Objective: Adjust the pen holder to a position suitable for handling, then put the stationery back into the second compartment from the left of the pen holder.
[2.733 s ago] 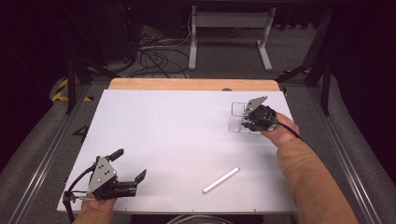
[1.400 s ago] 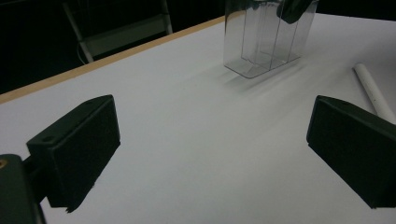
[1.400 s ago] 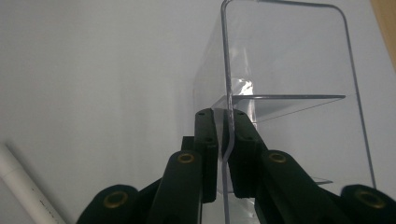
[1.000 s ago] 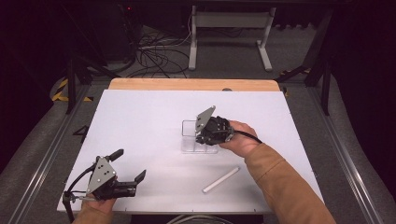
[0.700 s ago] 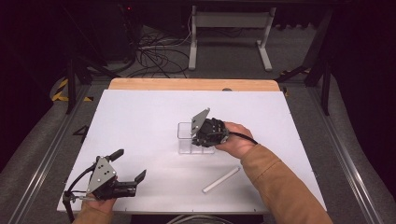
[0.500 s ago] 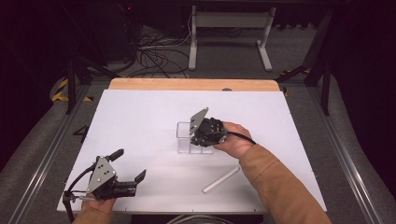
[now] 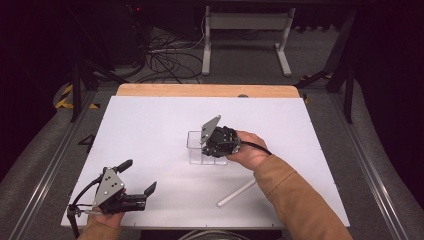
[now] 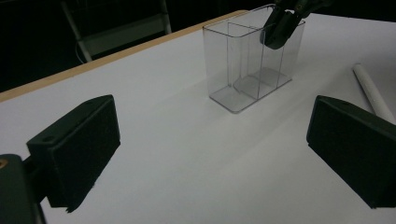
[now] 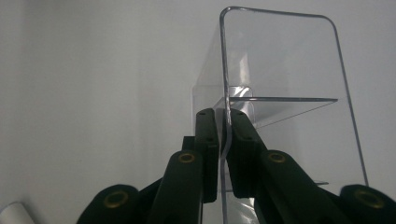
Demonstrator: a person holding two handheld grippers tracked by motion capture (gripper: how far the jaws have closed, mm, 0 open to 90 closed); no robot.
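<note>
A clear plastic box [image 7: 199, 148] with inner dividers stands near the middle of the white table [image 7: 150, 125]. My right gripper [image 7: 216, 145] is shut on the box's wall, one jaw inside and one outside; the rim [image 9: 280, 18] and dividers show close up in the right gripper view. From the left gripper view the box [image 8: 252, 60] stands ahead with the right gripper's jaws on its far wall. My left gripper [image 7: 137, 177] rests open near the front left edge, its pads [image 8: 79, 140] wide apart with nothing between them. A white tube [image 7: 236, 193] lies at the front right.
The white tube [image 8: 373, 93] lies right of the box in the left gripper view. A wooden strip [image 7: 205, 90] edges the table's far side. Beyond it are cables and a metal stand [image 7: 245, 30] on the floor. Bare white surface lies between the left gripper and the box.
My right gripper has carried the clear box from the far right of the table leftward to the middle and lowered it there. The left gripper has stayed put.
</note>
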